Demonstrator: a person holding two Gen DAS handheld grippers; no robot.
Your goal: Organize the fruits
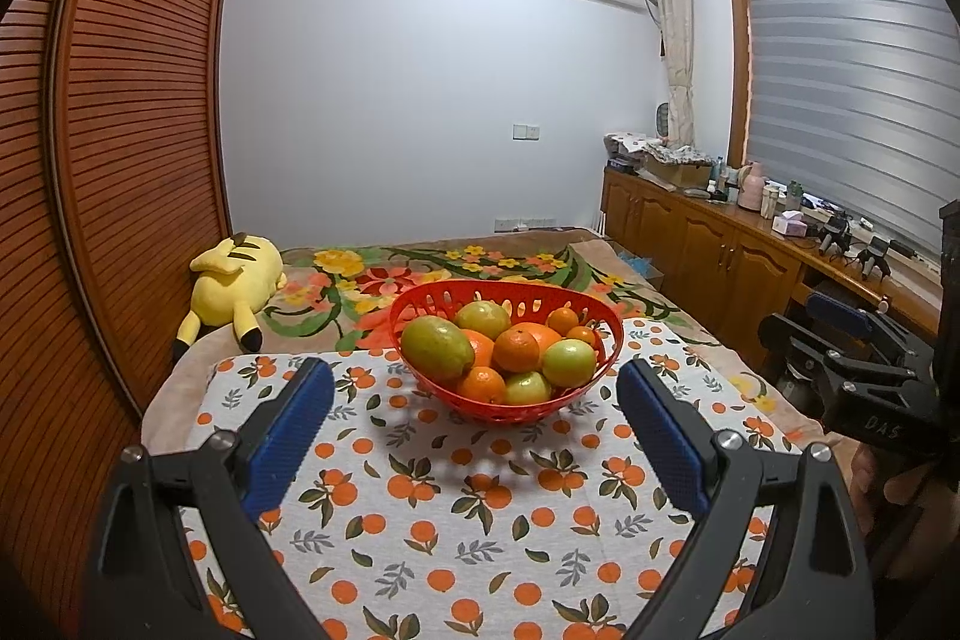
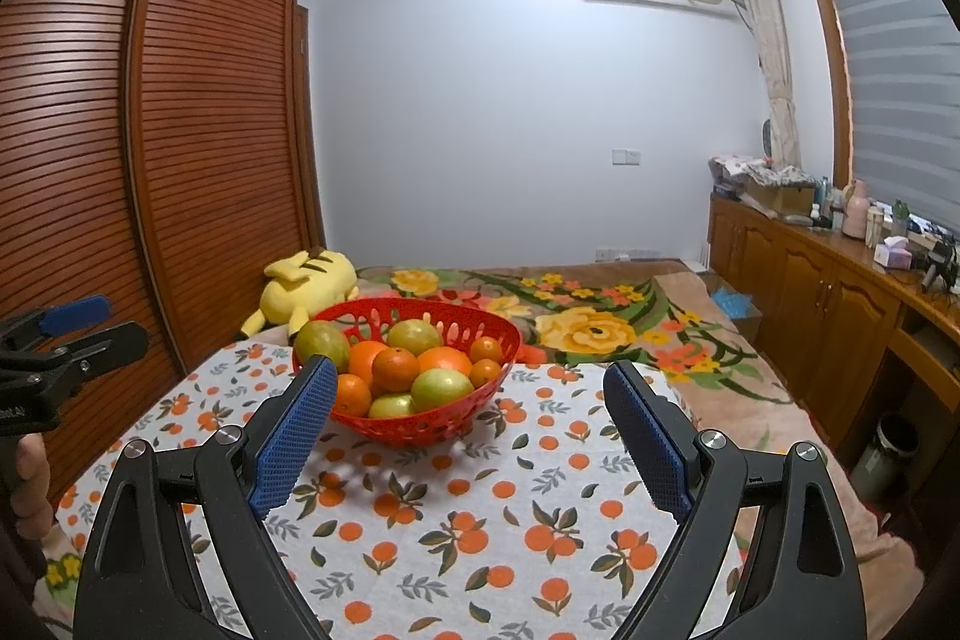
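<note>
Centrally, mango (image 1: 436,355) lying sideways, basket (image 1: 606,370)

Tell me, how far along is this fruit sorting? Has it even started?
It looks barely begun. All the fruit I can see, oranges and green fruits, sits piled in the red basket on the orange-print cloth; none lies outside it. The left gripper and right gripper both hang open and empty, short of the basket. So all the sorting remains.
</note>
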